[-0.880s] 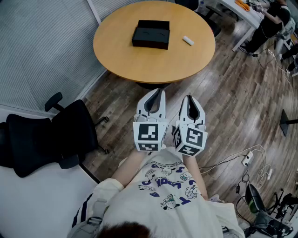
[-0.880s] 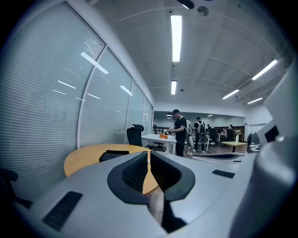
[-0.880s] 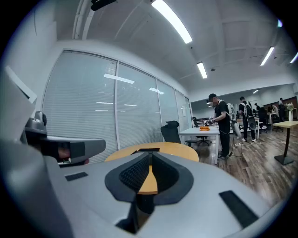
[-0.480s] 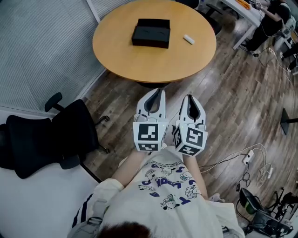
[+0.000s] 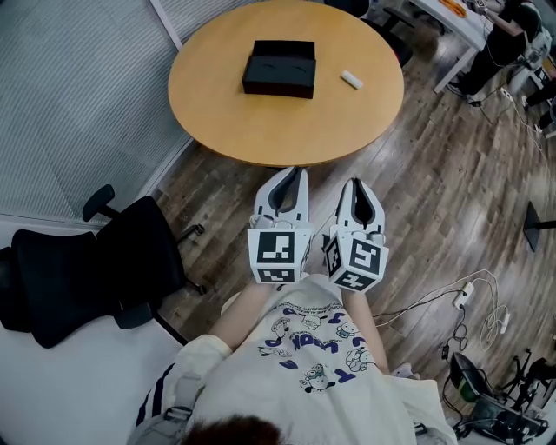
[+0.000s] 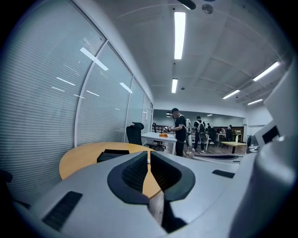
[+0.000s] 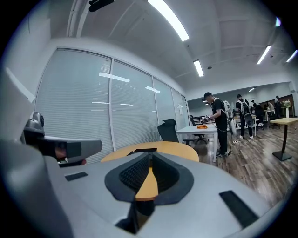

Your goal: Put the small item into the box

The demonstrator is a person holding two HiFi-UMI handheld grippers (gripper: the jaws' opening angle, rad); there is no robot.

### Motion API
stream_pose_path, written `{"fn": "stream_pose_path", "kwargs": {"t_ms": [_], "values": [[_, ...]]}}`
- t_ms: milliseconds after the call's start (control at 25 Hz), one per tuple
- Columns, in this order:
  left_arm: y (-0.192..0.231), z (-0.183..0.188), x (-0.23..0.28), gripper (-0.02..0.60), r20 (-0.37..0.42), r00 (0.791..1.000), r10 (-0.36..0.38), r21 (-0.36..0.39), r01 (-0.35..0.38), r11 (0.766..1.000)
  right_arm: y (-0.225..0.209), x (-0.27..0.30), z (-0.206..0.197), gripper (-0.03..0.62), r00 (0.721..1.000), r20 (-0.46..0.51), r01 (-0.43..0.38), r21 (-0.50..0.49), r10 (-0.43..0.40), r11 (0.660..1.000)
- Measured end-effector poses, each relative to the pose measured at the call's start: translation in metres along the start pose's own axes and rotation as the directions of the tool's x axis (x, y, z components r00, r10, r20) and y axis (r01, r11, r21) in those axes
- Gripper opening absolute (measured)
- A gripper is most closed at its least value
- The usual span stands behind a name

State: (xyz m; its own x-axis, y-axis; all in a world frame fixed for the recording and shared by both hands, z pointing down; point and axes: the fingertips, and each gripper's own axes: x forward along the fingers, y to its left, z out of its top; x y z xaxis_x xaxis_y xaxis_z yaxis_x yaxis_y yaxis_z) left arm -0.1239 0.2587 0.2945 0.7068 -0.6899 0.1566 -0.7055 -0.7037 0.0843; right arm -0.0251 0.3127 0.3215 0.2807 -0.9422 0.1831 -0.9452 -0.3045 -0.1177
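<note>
A black box (image 5: 278, 68) lies on the round wooden table (image 5: 261, 122), and a small white item (image 5: 351, 79) rests to the right of it. Both grippers are held side by side close to the person's chest, over the floor and short of the table's near edge. My left gripper (image 5: 294, 171) is shut with nothing in it. My right gripper (image 5: 354, 182) is shut and empty too. In the left gripper view the box (image 6: 113, 154) shows beyond the closed left gripper (image 6: 149, 162). In the right gripper view the box (image 7: 144, 150) sits just above the closed right gripper (image 7: 150, 160).
A black office chair (image 5: 95, 261) stands on the left beside a glass wall with blinds (image 5: 78, 78). Cables and a power strip (image 5: 460, 300) lie on the wooden floor at the right. A desk (image 5: 447, 22) with people at it stands far right.
The table and box have slid slightly lower in the head view, a little nearer. Both grippers stay shut in the same place before the chest.
</note>
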Motion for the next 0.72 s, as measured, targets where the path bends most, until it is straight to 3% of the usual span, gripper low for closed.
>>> {"fn": "stream_pose_path", "kwargs": {"t_ms": [720], "values": [[0.047,0.008,0.087,0.031,-0.020,0.998,-0.064,0.002,0.064,0.998,-0.003,0.094,0.006,0.043,0.998,-0.018,0.065,0.023,-0.065,0.998]]}}
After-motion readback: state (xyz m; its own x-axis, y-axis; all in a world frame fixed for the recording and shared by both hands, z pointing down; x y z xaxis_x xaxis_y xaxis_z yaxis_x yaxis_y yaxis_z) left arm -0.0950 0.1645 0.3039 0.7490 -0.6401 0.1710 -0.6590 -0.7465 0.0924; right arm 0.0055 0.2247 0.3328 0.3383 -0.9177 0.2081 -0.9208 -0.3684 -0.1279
